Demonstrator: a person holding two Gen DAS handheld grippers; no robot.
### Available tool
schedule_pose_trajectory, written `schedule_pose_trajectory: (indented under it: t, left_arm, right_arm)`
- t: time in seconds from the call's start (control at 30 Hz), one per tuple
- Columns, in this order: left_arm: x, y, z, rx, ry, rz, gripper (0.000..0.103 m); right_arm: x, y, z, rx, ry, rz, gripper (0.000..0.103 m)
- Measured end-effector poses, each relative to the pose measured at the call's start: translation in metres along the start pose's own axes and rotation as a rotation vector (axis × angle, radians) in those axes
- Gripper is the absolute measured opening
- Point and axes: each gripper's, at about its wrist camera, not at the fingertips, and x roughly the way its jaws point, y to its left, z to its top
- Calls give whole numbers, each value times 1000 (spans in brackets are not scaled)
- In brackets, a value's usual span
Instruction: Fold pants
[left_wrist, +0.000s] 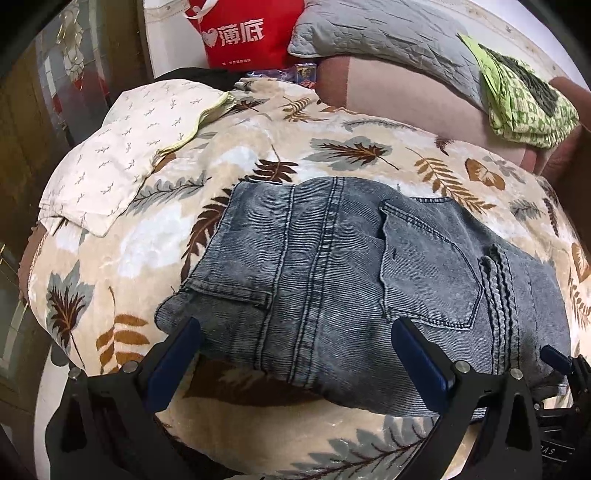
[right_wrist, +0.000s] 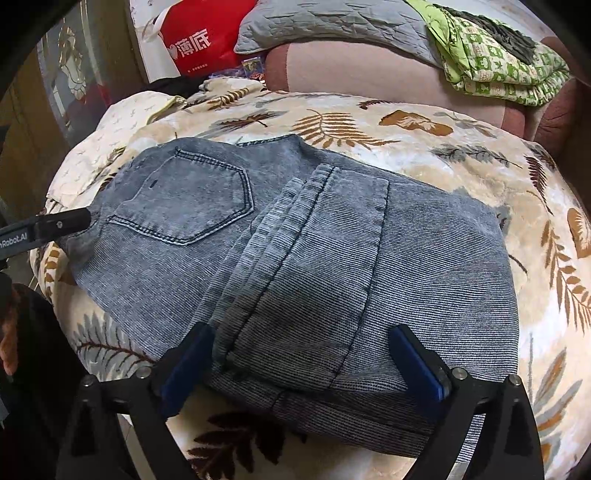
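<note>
1. The left tool (left_wrist: 295, 354) stands spread wide, its blue-padded fingers (left_wrist: 173, 360) over the near edge of the folded pants (left_wrist: 332, 280), pinching nothing.
2. The right tool (right_wrist: 301, 363) is likewise spread wide, one finger on each side of the near fold of the pants (right_wrist: 295, 258), pads (right_wrist: 417, 369) not pressing the cloth (the denim simply lies between them).
3. In the right wrist view the left tool's finger (right_wrist: 55, 223) shows at the far left, just beside the pocket end of the pants.
4. The pants, grey-blue denim, lie folded into a compact stack with a back pocket (left_wrist: 428, 266) facing up, resting on a leaf-patterned blanket (left_wrist: 229, 155) on the bed.
5. Farther out: a pale folded cloth (left_wrist: 129, 147) on the blanket's left, a red bag (left_wrist: 243, 33) behind it, a grey quilted pillow (left_wrist: 388, 33), and a green-patterned bundle (left_wrist: 524, 99) on the pink sofa (left_wrist: 406, 96) at the back right.
</note>
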Motion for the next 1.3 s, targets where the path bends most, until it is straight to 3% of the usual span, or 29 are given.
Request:
schedule_pose_trajectory:
  t: [0.2, 0.33, 0.4, 0.53, 0.6, 0.63, 0.77, 0.87, 1.0, 1.17, 1.3]
  left_arm:
    - [-3, 14, 2, -45, -50, -76, 102]
    - [-10, 23, 9, -91, -131, -161, 102]
    - [-9, 25, 13, -95, -135, -192, 102]
    - [-2, 32, 13, -103, -146, -209, 102]
    - [1, 37, 13, -119, -138, -229, 102]
    - [4, 38, 13, -122, -132, -236, 102]
    - [12, 41, 10, -128, -108, -241, 102]
    - [14, 41, 9, -136, -100, -263, 102]
    - [13, 40, 7, -131, -96, -264, 102]
    - [14, 41, 8, -148, -86, -278, 102]
    - [14, 40, 6, -150, -87, -278, 102]
  right_arm:
    - [-11, 3, 11, 2, 8, -2, 98]
    - [-46, 4, 41, 27, -87, 34, 98]
    - [-46, 6, 63, 10, -74, 11, 98]
    - [-21, 8, 105, 38, -8, 42, 95]
    - [-3, 7, 121, 74, 42, 86, 72]
    - [9, 10, 128, 78, 75, 86, 69]
    - [66, 32, 152, -6, 174, -23, 68]
    - [109, 41, 150, -62, 293, -76, 67]
    - [101, 51, 153, -110, 253, -121, 69]
    - [60, 66, 140, -195, 177, -158, 69]
    - [90, 81, 123, -322, 262, -205, 69]
